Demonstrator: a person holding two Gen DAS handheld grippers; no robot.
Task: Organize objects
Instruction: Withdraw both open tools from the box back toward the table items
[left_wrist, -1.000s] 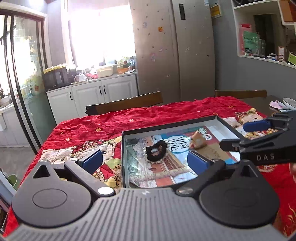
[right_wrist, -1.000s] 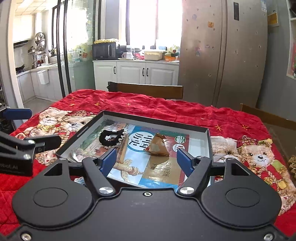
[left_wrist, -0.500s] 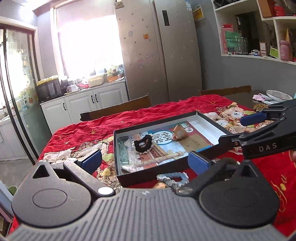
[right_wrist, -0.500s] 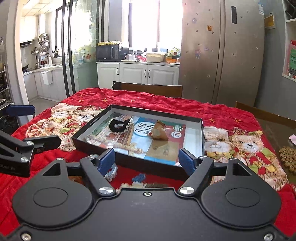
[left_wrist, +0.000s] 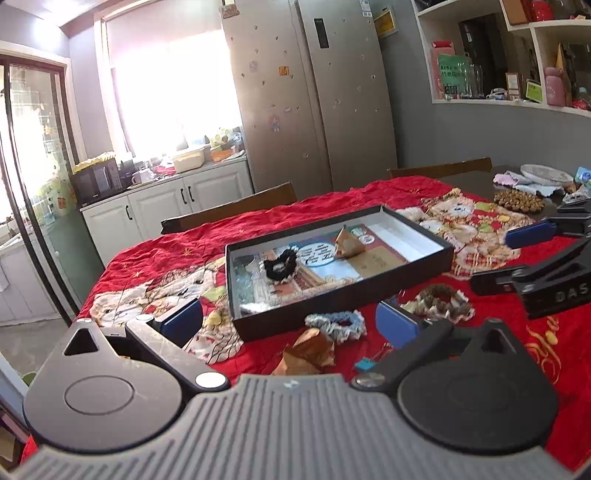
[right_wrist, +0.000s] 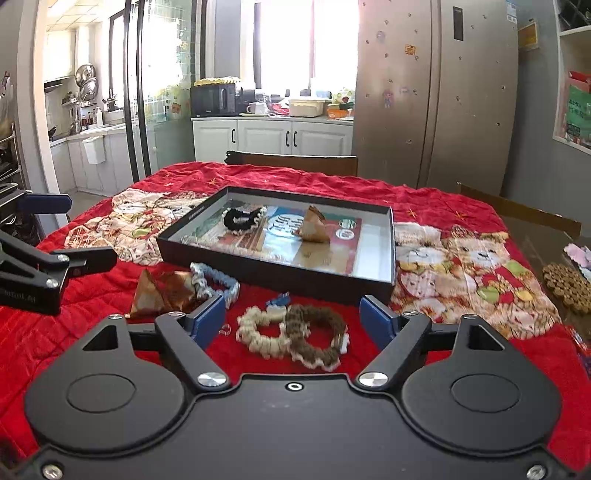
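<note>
Now that both claws have backed off from over the tray (right_wrist: 386, 254), loose items in front of it show: next pick pending. Right claw (right_wrist: 293, 312), spread and empty, brackets the scrunchies (right_wrist: 295, 334). Left claw (left_wrist: 288, 319), likewise released, frames the packet (left_wrist: 308, 350).

Tablecloth (right_wrist: 424, 199) red with gold stars and teddy-bear patches; box (right_wrist: 280, 271) black outside, white lining, colourful printed sheet inside; scrunchie in box (right_wrist: 242, 218) black with pale trim; scrunchies in front: light blue (right_wrist: 216, 282), cream (right_wrist: 260, 334), brown with white edge (right_wrist: 317, 338); paper pyramid (right_wrist: 162, 293) brown-gold patterned; gripper pads (right_wrist: 208, 319) blue on black arms.
</note>
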